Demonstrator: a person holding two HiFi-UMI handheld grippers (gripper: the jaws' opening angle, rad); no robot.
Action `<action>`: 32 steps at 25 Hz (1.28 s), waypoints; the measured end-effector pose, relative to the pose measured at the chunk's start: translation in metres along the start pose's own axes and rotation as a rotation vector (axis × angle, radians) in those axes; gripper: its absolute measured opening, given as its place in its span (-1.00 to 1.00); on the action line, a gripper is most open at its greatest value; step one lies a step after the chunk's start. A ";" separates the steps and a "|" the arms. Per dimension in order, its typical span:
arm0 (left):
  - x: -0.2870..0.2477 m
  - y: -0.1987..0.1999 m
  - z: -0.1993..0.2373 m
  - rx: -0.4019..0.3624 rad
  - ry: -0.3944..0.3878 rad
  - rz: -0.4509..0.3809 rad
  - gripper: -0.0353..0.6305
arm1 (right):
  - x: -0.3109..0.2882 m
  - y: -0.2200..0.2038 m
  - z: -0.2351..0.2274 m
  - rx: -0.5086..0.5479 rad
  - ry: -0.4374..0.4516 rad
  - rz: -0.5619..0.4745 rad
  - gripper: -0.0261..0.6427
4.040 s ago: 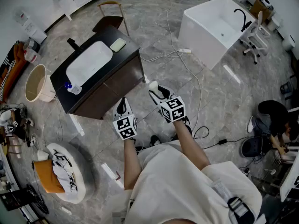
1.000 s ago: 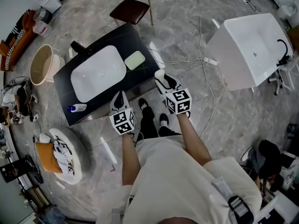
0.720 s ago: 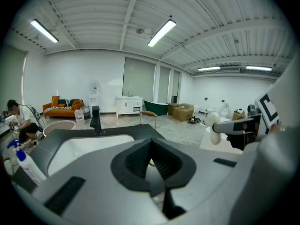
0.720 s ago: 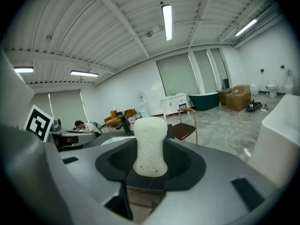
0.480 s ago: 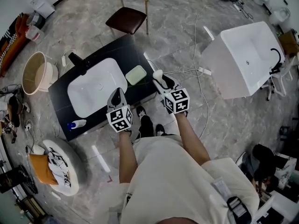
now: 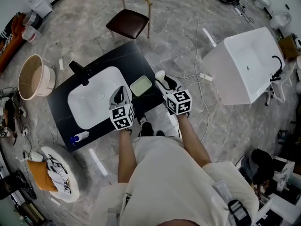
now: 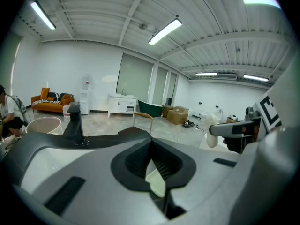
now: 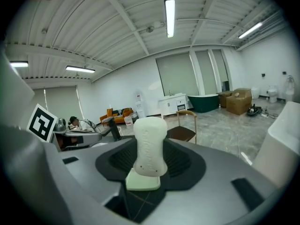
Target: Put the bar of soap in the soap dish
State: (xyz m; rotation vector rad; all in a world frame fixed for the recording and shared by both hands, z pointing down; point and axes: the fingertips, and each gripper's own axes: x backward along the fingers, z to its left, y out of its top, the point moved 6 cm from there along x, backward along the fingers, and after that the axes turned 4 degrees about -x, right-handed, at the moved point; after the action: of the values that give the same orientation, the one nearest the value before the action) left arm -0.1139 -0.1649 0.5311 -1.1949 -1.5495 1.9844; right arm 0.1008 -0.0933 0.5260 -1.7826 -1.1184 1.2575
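Note:
A white bar of soap (image 6: pixel 160 75) stands upright in my right gripper (image 6: pixel 162 80), which is shut on it. The same soap (image 8: pixel 149 144) fills the middle of the right gripper view, with the pale green soap dish (image 8: pixel 143 181) just below and beyond it. The soap dish (image 6: pixel 141 85) lies on the black vanity top (image 6: pixel 124 60), right of the white sink (image 6: pixel 94 102). The soap hangs just right of the dish, near the counter's front right corner. My left gripper (image 6: pixel 121 90) is shut on nothing over the sink's front right rim, left of the dish.
A black faucet (image 6: pixel 81 69) stands behind the sink, and a blue-capped bottle (image 6: pixel 78 137) lies at the counter's front left. A brown chair (image 6: pixel 129 23) stands beyond the vanity, a white bathtub (image 6: pixel 244 65) to the right, a beige bucket (image 6: pixel 34 81) to the left. Cables cross the floor.
The person has walked up to the vanity. Both grippers have gone from over the floor to over the counter's front, the right one still carrying the soap, now beside the dish.

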 end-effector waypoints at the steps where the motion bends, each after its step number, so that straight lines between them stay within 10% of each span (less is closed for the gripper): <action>1: -0.006 0.003 0.002 -0.008 -0.009 0.002 -0.88 | -0.004 0.004 -0.002 -0.003 -0.007 -0.006 -0.39; 17: -0.035 0.006 0.041 0.007 -0.070 0.028 -0.88 | -0.052 0.035 0.014 0.068 -0.012 -0.004 -0.39; 32: -0.023 -0.019 0.054 0.101 0.057 0.075 -0.88 | -0.088 0.017 0.024 0.149 0.120 0.154 -0.39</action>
State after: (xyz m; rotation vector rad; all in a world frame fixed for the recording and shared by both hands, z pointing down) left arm -0.1468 -0.2080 0.5604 -1.2749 -1.3781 2.0313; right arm 0.0674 -0.1792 0.5366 -1.8321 -0.8124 1.2690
